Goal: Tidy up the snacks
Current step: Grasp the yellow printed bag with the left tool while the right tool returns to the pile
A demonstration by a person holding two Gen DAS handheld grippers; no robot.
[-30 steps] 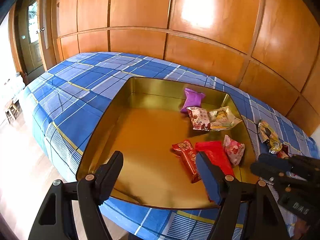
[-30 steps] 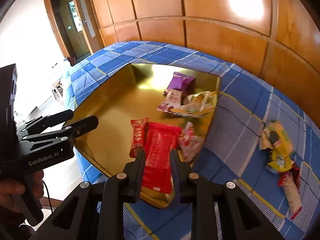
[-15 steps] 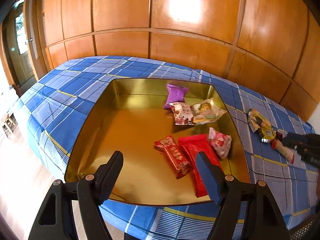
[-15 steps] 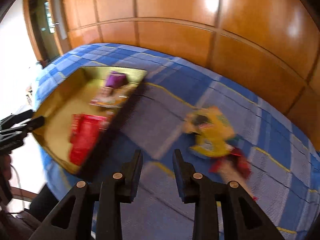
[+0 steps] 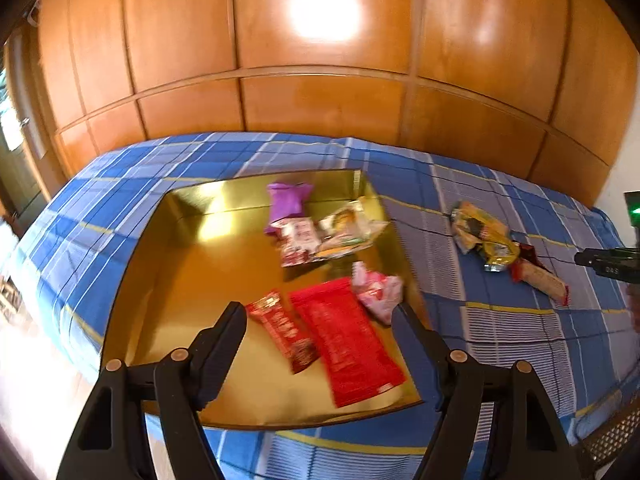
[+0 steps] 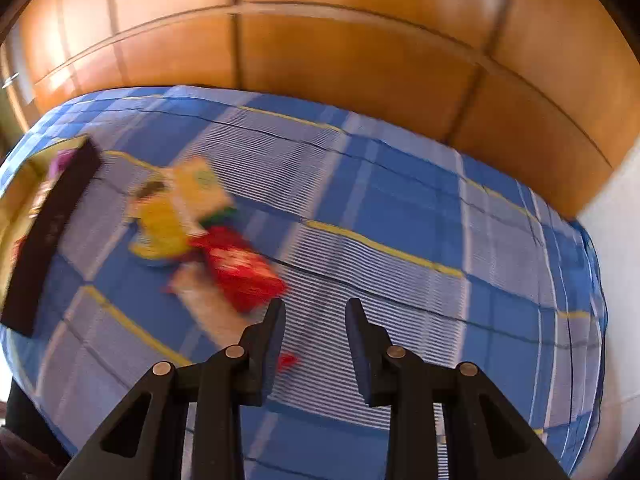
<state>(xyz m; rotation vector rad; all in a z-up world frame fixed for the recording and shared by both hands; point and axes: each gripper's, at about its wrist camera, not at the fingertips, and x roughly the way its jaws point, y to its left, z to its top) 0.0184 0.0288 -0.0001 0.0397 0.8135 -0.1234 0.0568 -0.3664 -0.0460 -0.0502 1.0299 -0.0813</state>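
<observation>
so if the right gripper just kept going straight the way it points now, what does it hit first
Probably bare blue plaid cloth: nothing lies between or ahead of the right gripper. The red packet sits just left of that line, though blur makes depth uncertain.

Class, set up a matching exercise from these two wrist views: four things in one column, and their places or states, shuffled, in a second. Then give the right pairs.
Things
1. purple packet
2. yellow packet
3. left claw
4. large red packet

Places or states
A. lies on the checked cloth, outside the tray
B. at the far end of the gold tray
C. open, nothing between its fingers
D. flat in the tray's near part, beside a smaller red packet

Pairs: 1-B, 2-A, 3-C, 4-D
</observation>
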